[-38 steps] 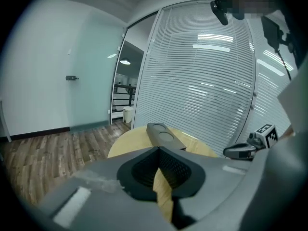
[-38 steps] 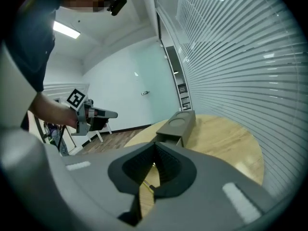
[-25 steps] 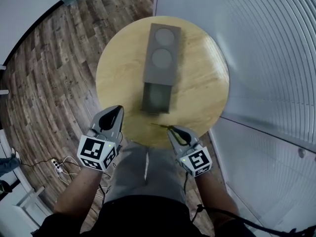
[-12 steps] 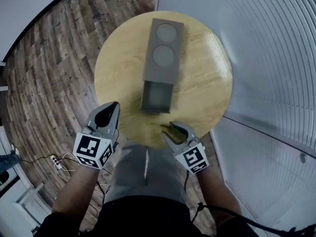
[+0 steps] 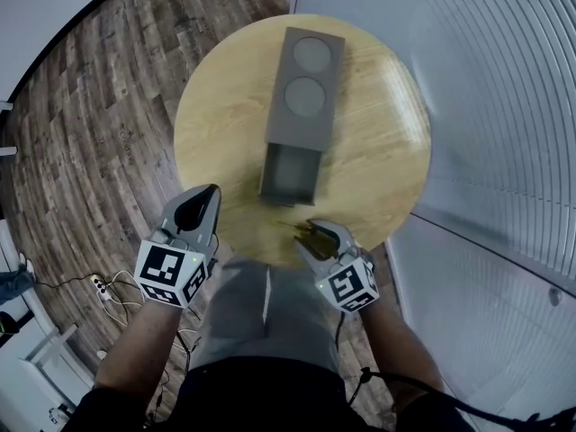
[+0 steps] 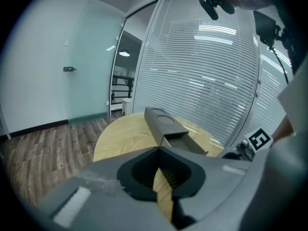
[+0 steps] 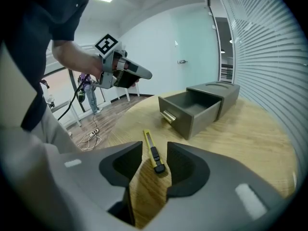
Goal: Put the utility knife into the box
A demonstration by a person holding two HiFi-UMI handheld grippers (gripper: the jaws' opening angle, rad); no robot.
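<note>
A yellow and black utility knife (image 5: 290, 227) lies flat on the round wooden table (image 5: 216, 124) near its front edge. My right gripper (image 5: 304, 235) stands open around it; in the right gripper view the knife (image 7: 150, 142) sits between the spread jaws of the right gripper (image 7: 155, 148), and the pads do not touch it. The grey box (image 5: 306, 88) lies across the table's middle with its drawer (image 5: 290, 171) pulled out towards me and empty (image 7: 192, 109). My left gripper (image 5: 209, 196) is shut and empty at the table's front left edge, also in its own view (image 6: 159, 150).
A glass wall with blinds (image 5: 504, 106) runs along the table's right side. Wood floor (image 5: 81, 133) lies to the left, with a power strip and cable (image 5: 103, 297) on it. In the right gripper view a person (image 7: 89, 93) stands far back.
The right gripper's jaws have spread apart around the knife, which now rests on the table. The left gripper has drawn back slightly towards me.
</note>
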